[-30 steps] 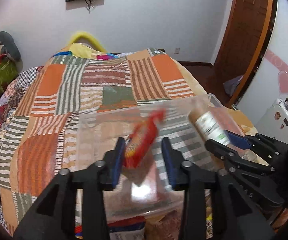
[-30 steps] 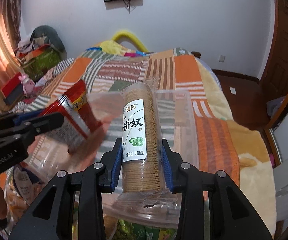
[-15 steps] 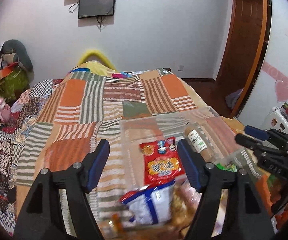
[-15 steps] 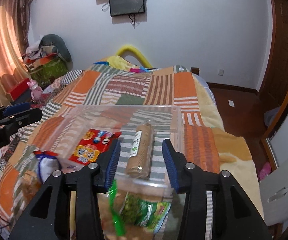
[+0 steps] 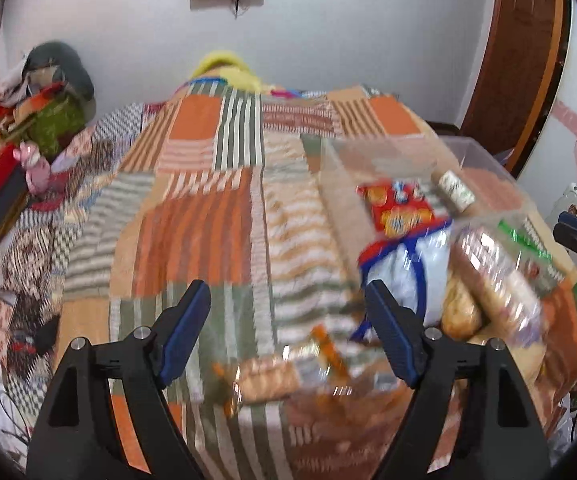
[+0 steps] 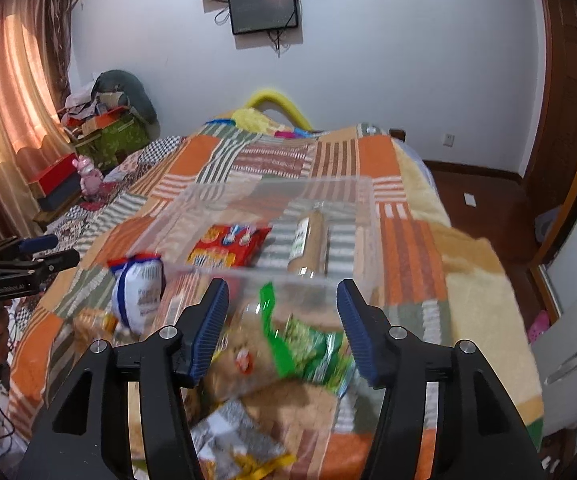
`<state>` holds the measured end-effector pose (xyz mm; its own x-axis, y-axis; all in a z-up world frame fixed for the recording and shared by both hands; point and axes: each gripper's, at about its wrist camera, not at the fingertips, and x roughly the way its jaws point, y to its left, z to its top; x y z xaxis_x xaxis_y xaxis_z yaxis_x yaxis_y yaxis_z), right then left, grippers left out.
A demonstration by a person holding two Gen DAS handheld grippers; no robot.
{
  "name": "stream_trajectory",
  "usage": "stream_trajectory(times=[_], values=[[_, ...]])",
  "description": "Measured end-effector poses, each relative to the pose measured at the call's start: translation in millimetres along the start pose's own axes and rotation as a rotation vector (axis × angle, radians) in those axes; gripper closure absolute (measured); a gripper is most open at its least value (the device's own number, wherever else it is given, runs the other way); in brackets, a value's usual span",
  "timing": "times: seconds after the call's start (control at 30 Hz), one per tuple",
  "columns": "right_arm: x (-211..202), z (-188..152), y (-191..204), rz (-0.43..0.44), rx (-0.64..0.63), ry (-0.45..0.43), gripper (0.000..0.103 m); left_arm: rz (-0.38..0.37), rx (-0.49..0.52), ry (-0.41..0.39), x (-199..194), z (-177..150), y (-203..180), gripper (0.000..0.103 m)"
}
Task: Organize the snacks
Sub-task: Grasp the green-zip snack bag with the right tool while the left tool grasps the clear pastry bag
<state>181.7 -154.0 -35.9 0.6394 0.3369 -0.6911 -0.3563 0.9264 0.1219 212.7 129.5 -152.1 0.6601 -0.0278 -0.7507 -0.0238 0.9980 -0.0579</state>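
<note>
Snacks are partly sorted, by our reading: a red packet (image 6: pixel 228 246) and a biscuit roll (image 6: pixel 311 242) already lie side by side inside the clear bin (image 6: pixel 364 216), which sits on the bed (image 6: pixel 408 240) toward its foot end. The rest wait outside the bin, heaped against its near wall: a white bag with blue trim (image 6: pixel 139 294), a green packet (image 6: pixel 308 350), a grey packet (image 6: pixel 234 436) and several brownish ones too blurred for us to name. We judge two items done and most of the pile left. Our right gripper (image 6: pixel 282 328) is released and holds nothing, hovering over the green packet. Our left gripper (image 5: pixel 288 332) is likewise spread and empty, above loose wrapped biscuits (image 5: pixel 268 376) near the bed's foot edge.
</note>
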Motion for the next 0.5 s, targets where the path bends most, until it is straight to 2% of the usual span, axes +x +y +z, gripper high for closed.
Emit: stream_trajectory(times=[0.17,0.37,0.5], values=[[5,-18,7,-0.001,0.005,0.036,0.04,-0.037,0.001,0.039,3,-26,-2,0.022],[18,-31,12,0.007,0.017,0.091,0.04,-0.097,0.01,0.063,7,-47,-24,0.011],[30,-33,14,0.009,0.028,0.117,0.04,-0.088,0.03,0.088,20,-57,-38,0.01]])
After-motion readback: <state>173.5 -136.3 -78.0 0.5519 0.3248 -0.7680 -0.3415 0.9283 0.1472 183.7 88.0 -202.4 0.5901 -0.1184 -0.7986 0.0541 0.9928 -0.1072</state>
